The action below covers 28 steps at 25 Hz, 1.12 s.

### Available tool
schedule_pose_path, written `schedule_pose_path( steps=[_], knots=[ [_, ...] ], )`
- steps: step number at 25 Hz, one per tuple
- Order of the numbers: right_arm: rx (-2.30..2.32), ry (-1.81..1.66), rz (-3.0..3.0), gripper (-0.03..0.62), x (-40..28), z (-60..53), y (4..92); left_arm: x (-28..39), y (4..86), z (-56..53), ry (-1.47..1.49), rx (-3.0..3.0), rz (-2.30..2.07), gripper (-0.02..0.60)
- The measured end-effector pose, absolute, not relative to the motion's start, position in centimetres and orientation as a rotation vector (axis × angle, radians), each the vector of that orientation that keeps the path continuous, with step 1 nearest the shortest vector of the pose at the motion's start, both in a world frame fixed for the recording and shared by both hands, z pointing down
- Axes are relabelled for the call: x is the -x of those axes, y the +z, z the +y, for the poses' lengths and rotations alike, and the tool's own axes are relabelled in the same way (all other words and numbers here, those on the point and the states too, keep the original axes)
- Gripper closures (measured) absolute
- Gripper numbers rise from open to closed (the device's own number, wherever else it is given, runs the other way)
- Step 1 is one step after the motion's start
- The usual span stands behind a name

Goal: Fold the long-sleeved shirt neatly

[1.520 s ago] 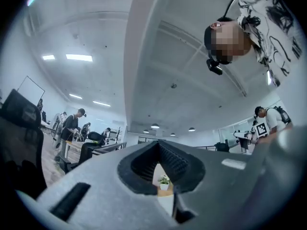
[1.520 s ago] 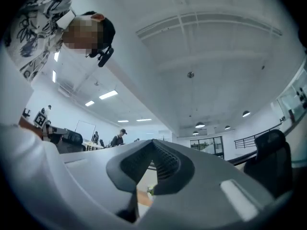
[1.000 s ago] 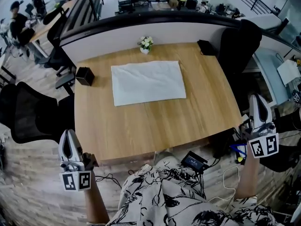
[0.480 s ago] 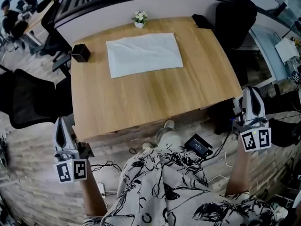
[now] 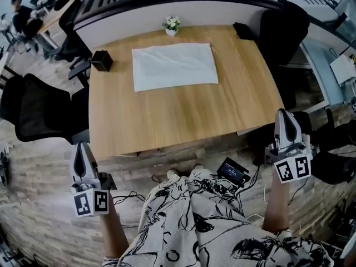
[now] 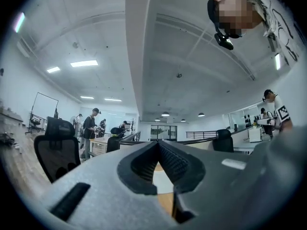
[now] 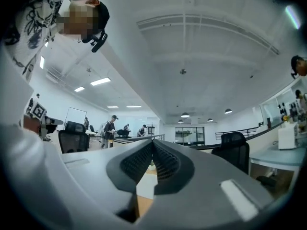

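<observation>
Pointing level, left tool [image 5: 82, 147], right tool [image 5: 284, 113], both closed

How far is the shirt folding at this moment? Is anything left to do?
Done: the white shirt lies on the table as a flat, tidy rectangle, no sleeve showing. In hand: nothing; the left gripper and right gripper are shut and empty, off the table's near edge. Left: apparently nothing.

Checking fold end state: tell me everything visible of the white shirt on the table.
The white shirt lies flat as a rectangle, long side across, on the far half of the wooden table. Thin, smooth-looking cloth, faint creases; no sleeves or collar show. Only the tabletop touches it: the flower pot stands apart beyond its far edge, and the left gripper and right gripper are held off the table's near side.
</observation>
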State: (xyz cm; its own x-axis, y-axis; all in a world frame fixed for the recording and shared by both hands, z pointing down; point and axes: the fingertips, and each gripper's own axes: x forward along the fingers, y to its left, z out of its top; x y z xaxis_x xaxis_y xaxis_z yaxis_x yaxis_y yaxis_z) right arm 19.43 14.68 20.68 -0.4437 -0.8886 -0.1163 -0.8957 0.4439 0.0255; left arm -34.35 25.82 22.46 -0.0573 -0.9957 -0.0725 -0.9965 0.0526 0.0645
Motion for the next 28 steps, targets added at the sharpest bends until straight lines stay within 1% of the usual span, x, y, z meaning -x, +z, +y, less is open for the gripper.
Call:
schedule_pose_path(
  steps=[6,12,18,24,28],
  knots=[
    [1.593,0.163,2.643,0.583,-19.8,13.9,21.5,31.9,23.6,26.8,0.13,2.208,2.258,0.578],
    [1.599,0.069,2.648,0.583,-19.7,14.0,24.3,32.0,26.8,28.0,0.128,2.098,2.425,0.578],
    [1.571,0.072,2.657,0.583,-19.5,13.7,24.2,31.4,26.2,27.5,0.137,2.107,2.403,0.578],
    [1.545,0.088,2.692,0.583,-18.8,14.2,24.3,30.3,25.7,27.2,0.086,2.104,2.364,0.578],
    [1.577,0.078,2.702,0.583,-19.0,14.1,24.7,30.2,25.6,27.3,0.151,2.133,2.378,0.578]
  ],
)
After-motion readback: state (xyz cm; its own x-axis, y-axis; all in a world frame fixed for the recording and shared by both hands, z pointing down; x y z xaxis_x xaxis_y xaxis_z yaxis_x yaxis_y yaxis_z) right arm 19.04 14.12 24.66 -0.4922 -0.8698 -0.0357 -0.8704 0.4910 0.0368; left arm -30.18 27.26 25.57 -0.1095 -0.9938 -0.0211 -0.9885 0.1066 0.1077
